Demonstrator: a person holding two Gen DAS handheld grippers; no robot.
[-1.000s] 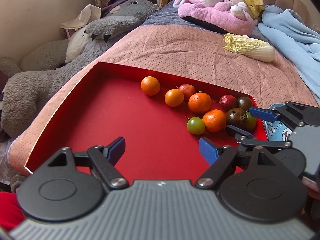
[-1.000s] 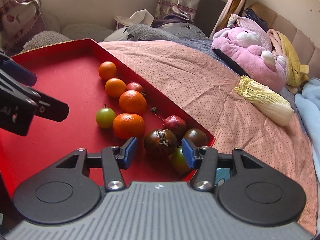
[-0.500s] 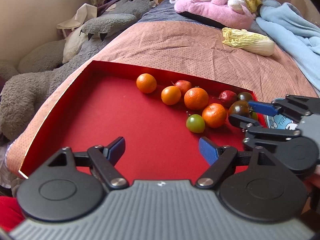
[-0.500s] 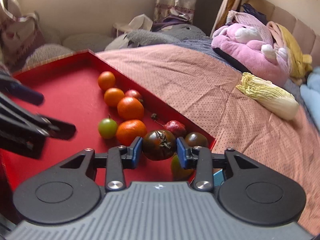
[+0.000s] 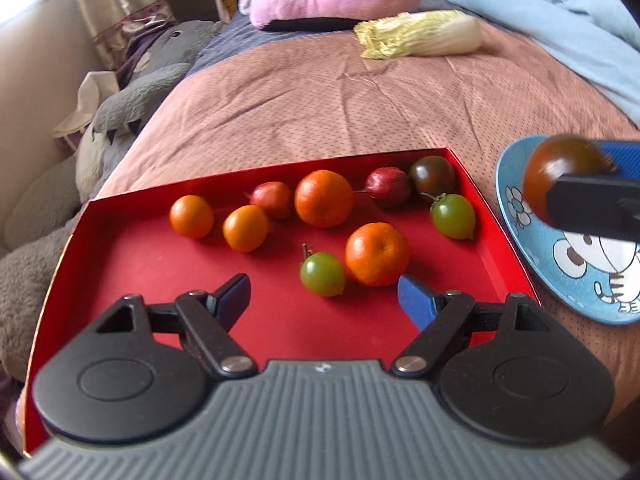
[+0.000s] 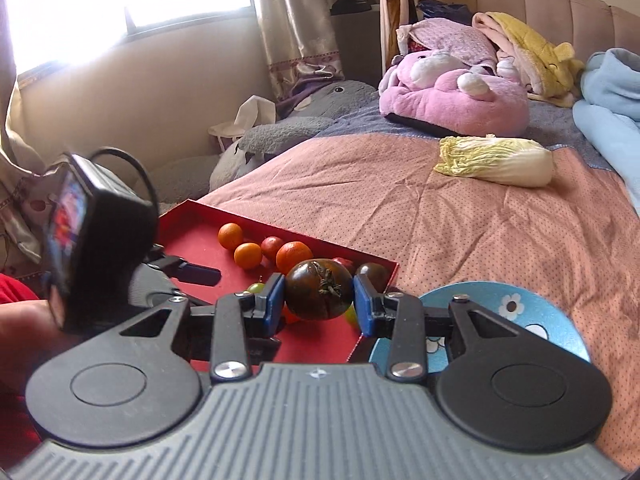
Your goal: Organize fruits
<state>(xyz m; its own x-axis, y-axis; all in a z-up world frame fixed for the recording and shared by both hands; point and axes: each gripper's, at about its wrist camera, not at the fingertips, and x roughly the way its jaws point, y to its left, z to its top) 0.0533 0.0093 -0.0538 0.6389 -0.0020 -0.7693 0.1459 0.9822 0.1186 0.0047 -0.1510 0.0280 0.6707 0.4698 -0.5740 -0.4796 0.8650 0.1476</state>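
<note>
no readable text, labels or numbers anywhere

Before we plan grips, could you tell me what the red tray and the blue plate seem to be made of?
Red tray: probably cardboard, with thin folded walls and a matte, felt-like floor. Blue plate: likely glazed ceramic or melamine, smooth with a printed cartoon cat; the look leaves it open.

the bed (image 6: 460, 216) carries a red tray (image 5: 120, 264), blue plate (image 5: 516, 216), cabbage (image 6: 496, 160) and plush toys (image 6: 452, 100).

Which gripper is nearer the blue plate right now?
Right. The right gripper, shut on a dark tomato, hangs above the blue plate; the left gripper sits over the red tray beside it.
</note>
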